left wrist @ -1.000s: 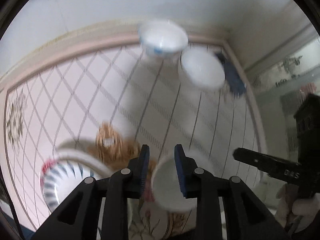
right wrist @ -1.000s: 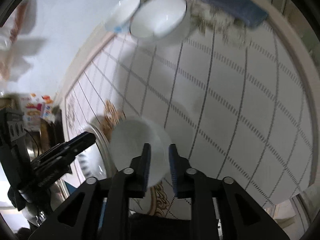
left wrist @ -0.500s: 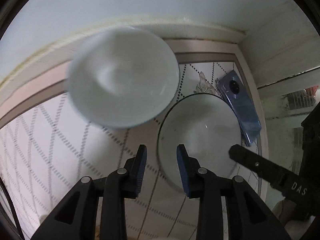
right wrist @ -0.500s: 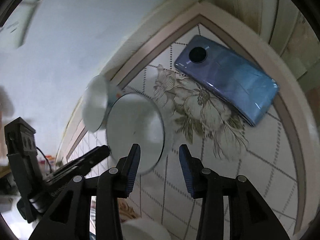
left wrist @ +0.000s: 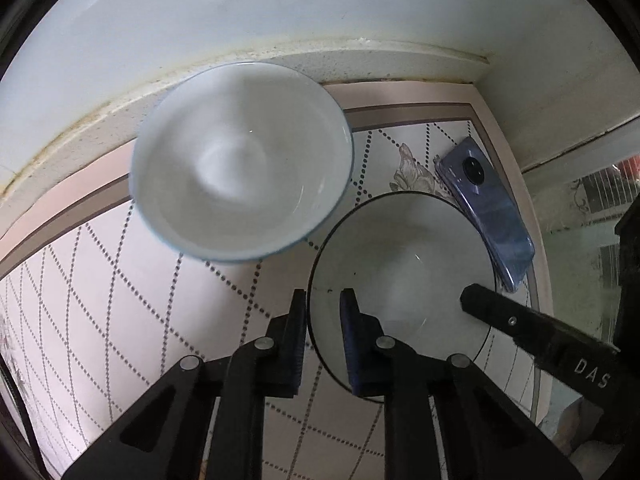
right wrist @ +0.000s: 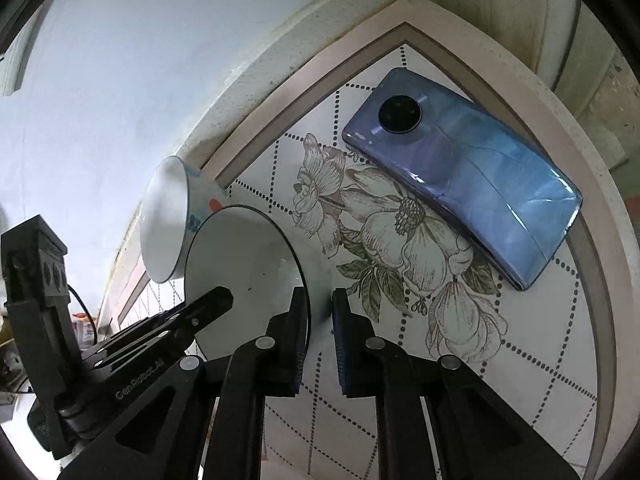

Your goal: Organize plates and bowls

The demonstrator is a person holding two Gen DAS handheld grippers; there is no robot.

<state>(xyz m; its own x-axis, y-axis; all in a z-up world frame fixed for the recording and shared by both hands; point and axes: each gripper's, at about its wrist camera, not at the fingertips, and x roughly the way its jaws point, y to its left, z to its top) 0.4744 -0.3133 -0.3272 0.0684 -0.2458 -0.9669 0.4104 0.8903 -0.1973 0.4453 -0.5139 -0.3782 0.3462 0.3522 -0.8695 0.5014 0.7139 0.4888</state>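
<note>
Two white bowls stand on the tiled table near its far corner. The blue-rimmed bowl [left wrist: 240,160] is by the wall; it also shows in the right wrist view [right wrist: 164,224]. The plain white bowl [left wrist: 404,276] sits to its right, also in the right wrist view [right wrist: 240,276]. My left gripper [left wrist: 323,312] straddles this bowl's left rim, jaws narrow on it. My right gripper [right wrist: 321,312] straddles the bowl's right rim, jaws likewise close on it; it also shows in the left wrist view [left wrist: 520,328].
A blue phone [right wrist: 464,176] lies face down in the table's far right corner, just beyond the plain bowl; it also shows in the left wrist view [left wrist: 488,212]. The wall [left wrist: 320,8] runs close behind both bowls. The table edge [right wrist: 624,280] is at the right.
Both grippers moved from the near stack of dishes to the far corner. The right gripper let go of a white bowl, opened, then narrowed on the plain bowl's rim. The left closed in too.
</note>
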